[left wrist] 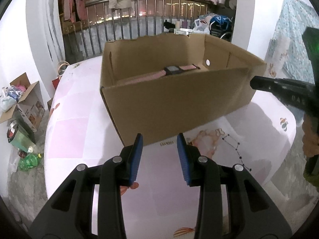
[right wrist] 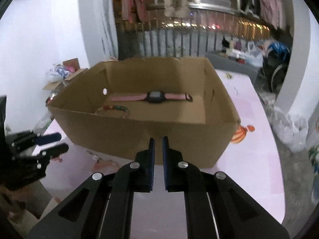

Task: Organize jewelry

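Watch [right wrist: 156,97] with a pink strap lies flat at the back of the cardboard box [right wrist: 139,133] on the desk [right wrist: 255,159], a beaded bracelet [right wrist: 113,109] near its left wall. The box's front wall stands between both and each hand-held gripper: left [left wrist: 159,149] wide and empty, right [right wrist: 158,151] narrow, empty.
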`<control>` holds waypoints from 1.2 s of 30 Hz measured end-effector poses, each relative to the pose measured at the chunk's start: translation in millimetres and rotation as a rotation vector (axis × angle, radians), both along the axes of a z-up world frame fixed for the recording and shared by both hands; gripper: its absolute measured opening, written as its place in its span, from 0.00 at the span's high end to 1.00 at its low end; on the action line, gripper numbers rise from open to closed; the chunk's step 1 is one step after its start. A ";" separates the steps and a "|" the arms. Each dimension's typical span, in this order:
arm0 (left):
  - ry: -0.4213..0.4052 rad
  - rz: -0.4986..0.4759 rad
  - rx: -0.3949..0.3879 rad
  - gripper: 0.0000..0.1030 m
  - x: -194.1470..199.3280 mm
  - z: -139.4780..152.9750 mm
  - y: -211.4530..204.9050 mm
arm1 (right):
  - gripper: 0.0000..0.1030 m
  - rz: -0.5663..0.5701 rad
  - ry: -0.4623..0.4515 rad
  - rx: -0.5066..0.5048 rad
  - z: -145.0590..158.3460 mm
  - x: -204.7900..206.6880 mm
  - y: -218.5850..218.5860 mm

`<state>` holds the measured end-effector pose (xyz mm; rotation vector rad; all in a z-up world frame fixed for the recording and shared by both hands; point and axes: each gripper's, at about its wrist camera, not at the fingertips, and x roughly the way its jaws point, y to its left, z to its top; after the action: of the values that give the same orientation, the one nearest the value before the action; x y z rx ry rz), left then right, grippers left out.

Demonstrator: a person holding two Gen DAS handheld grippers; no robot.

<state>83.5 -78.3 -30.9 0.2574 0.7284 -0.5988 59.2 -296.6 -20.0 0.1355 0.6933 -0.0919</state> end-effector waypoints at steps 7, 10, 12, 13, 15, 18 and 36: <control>-0.002 -0.015 0.039 0.67 0.7 -11.3 -9.7 | 0.85 0.076 0.001 0.066 -2.9 -8.7 3.6; 0.009 -0.017 0.047 0.67 5.2 -16.8 -14.5 | 0.79 0.122 0.009 0.053 -7.4 -11.5 16.4; 0.016 -0.015 0.053 0.67 8.1 -20.1 -18.3 | 0.79 0.140 0.018 0.051 -10.5 -10.8 22.6; 0.017 -0.015 0.055 0.67 8.9 -21.5 -19.9 | 0.79 0.148 0.023 0.053 -12.6 -10.3 25.6; 0.014 -0.013 0.070 0.67 12.4 -25.4 -23.1 | 0.79 0.160 0.032 0.066 -16.4 -8.9 29.4; 0.011 -0.011 0.086 0.68 14.1 -30.9 -25.6 | 0.79 0.174 0.049 0.093 -23.4 -6.5 33.9; 0.046 0.029 0.053 0.77 20.1 -44.1 -26.4 | 0.79 0.183 0.102 0.170 -42.5 7.7 38.5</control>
<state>103.6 -104.7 -75.0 0.2822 0.7923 -0.5594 66.9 -258.1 -62.5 0.2312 0.8124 0.1367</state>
